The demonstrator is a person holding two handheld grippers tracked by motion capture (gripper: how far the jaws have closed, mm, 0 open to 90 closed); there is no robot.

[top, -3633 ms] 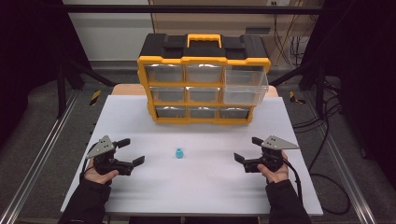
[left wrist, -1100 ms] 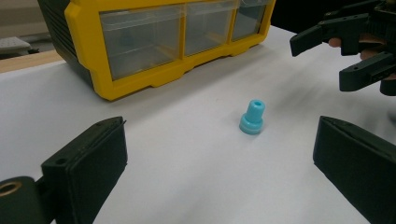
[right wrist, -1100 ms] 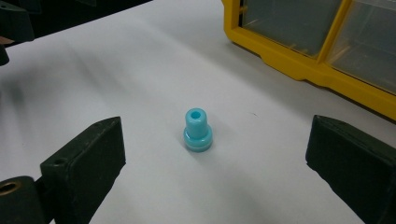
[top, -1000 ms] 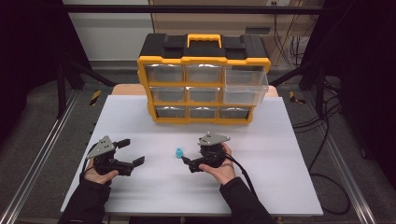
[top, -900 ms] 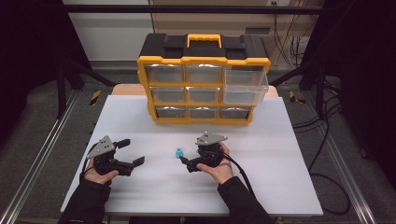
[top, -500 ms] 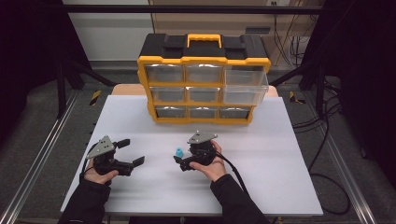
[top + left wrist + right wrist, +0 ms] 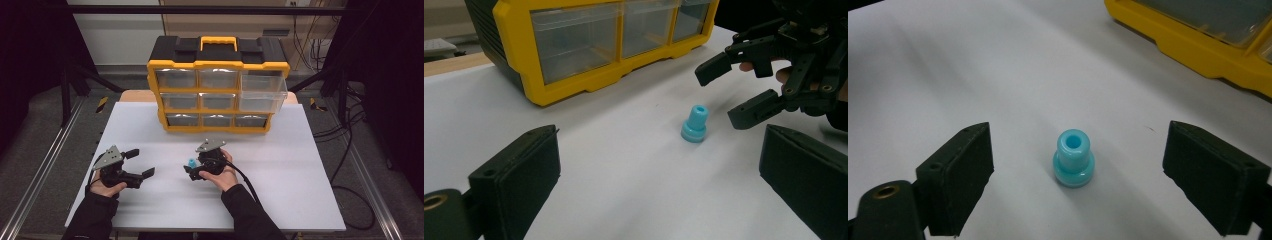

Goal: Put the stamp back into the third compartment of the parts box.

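A small light-blue plastic piece (image 7: 191, 163) (image 7: 694, 124) (image 7: 1073, 159), a short stepped cylinder with a hole on top, stands upright on the white table (image 7: 150, 130). My right gripper (image 7: 192, 171) (image 7: 1075, 177) is open right beside it, and in the right gripper view the piece stands between the two black jaws, touching neither. In the left gripper view the right gripper (image 7: 731, 90) shows just right of the piece. My left gripper (image 7: 141, 163) (image 7: 664, 185) is open and holds nothing, resting at the table's front left, well apart from the piece.
A yellow and black drawer organizer (image 7: 218, 85) with clear drawers stands at the table's back middle. Its upper right drawer (image 7: 262, 92) is pulled out. Cables (image 7: 345, 150) hang off the right side. Metal rails (image 7: 45, 165) run along both sides of the table.
My right gripper has travelled from the table's right side leftwards to the blue piece, and its open jaws now stand on either side of it. The left gripper has stayed still.
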